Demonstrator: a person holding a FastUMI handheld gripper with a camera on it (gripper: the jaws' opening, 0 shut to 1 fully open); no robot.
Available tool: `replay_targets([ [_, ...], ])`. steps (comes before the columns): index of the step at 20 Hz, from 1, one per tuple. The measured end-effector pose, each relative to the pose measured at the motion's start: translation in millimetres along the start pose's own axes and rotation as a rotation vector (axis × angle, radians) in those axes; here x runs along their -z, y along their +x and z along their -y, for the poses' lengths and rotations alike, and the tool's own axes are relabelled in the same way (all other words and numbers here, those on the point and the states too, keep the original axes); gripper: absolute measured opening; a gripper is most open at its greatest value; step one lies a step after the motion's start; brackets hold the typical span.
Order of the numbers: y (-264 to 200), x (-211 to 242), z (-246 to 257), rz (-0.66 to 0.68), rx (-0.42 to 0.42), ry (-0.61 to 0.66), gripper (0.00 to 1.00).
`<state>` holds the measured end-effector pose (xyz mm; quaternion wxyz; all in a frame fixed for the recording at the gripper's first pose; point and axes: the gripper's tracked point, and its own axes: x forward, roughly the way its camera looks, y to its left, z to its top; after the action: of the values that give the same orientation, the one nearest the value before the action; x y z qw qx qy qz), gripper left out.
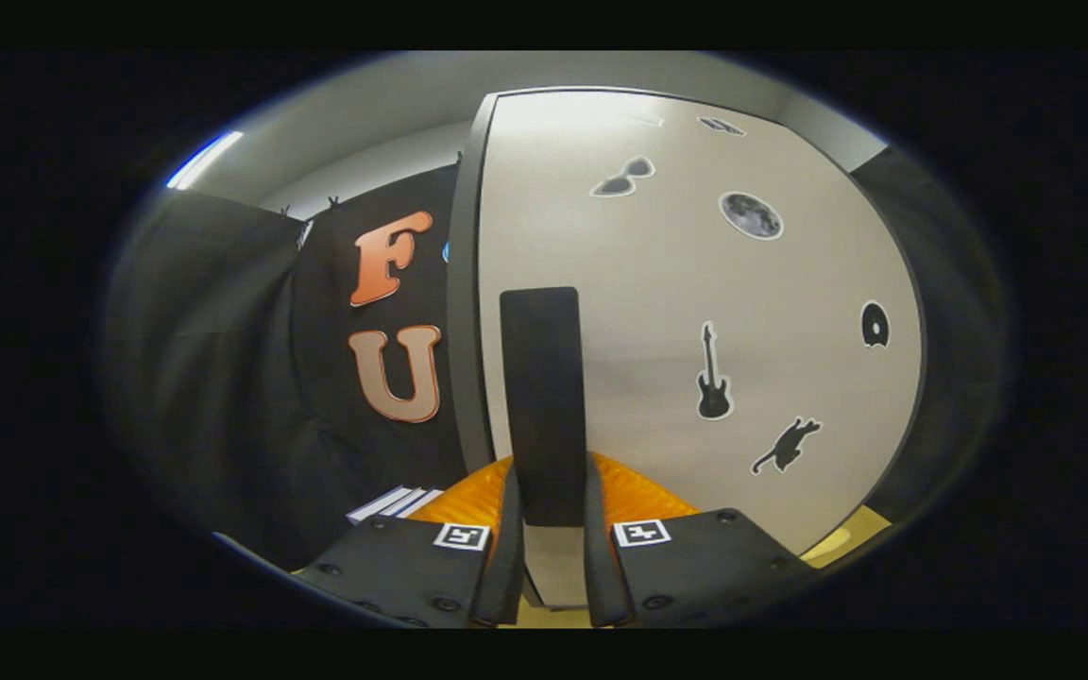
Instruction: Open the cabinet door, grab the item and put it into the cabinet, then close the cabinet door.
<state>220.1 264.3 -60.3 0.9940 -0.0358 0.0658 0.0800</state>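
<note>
- Gripping the cabinet's dark handle (540,401), the claw (552,567) has both fingers (504,557) closed on it, one pressing each long side of the bar's lower end.
- Upright and slab-shaped, the handle runs its long axis vertically, rising well past the fingertips up the door.
- Just behind the fingers an orange ribbed thing (634,496) shows on both sides of the handle, low against the door; what it is cannot be told.
- Beside the left finger, some white flat sheets or cards (393,502) lie near the orange thing.
- A strip of yellow table (851,534) shows low to the right, beyond the right finger.
- The cabinet door (657,283) stands upright straight ahead, pale and smooth; whether it sits fully shut cannot be told.
- Its grey left edge (467,283) runs vertically close beside the handle, so the handle sits near that edge, with the wide bare panel stretching away to the right.
- Stickers dot that panel: a guitar (712,373), a cat (787,446), a moon (751,215), sunglasses (622,177) and a small dark disc (874,325).
- Left of the door edge hangs the booth's black cloth wall (223,378), with open room between it and the door.
- Farthest off, a pale ceiling (393,132) carries a strip light (204,159).
</note>
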Motion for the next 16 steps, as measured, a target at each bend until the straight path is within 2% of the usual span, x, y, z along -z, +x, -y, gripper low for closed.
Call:
replay_targets([
  [2,-0.7,1.4,0.3,-0.002,-0.001,-0.011,0.28],
  [9,-15.3,3.5,-2.7,-0.024,-0.078,0.002,0.28],
  [16,-75.1,5.2,2.8,-0.029,-0.181,0.009,0.28],
])
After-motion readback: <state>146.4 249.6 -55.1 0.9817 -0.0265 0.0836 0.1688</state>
